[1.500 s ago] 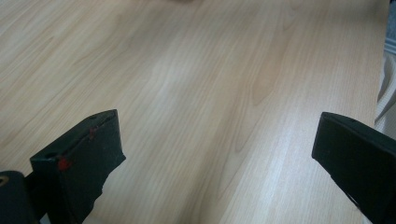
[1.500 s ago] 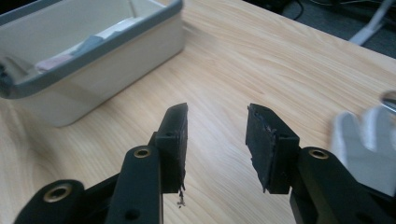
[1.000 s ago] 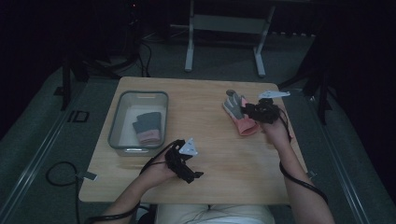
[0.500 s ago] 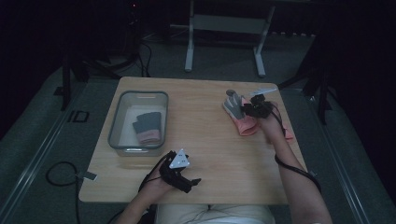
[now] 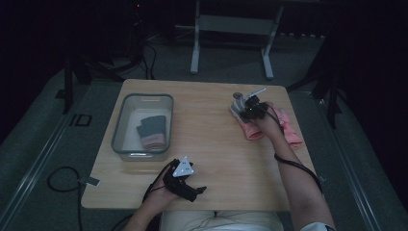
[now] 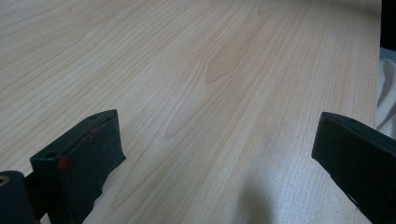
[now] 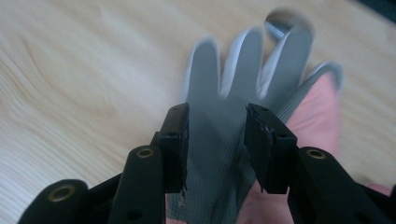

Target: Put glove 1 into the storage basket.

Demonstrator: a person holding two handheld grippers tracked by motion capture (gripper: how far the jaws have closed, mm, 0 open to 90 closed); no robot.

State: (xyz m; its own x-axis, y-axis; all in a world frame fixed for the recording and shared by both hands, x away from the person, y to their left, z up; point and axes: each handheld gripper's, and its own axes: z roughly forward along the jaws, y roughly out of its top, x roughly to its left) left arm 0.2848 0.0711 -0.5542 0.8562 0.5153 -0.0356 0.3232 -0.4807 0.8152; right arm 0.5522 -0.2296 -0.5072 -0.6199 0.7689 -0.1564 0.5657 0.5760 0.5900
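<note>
While flat on pink gloves (image 7: 317,116), grey glove (image 7: 219,121), fingers away.

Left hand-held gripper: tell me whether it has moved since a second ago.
Yes. In the high view the left hand-held gripper has dropped back toward the table's near edge, farther from the clear bin, and its jaws stand open over bare wood.

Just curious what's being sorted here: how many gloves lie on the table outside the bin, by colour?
Grey glove: 1
Pink gloves: 2
Total: 3
</note>
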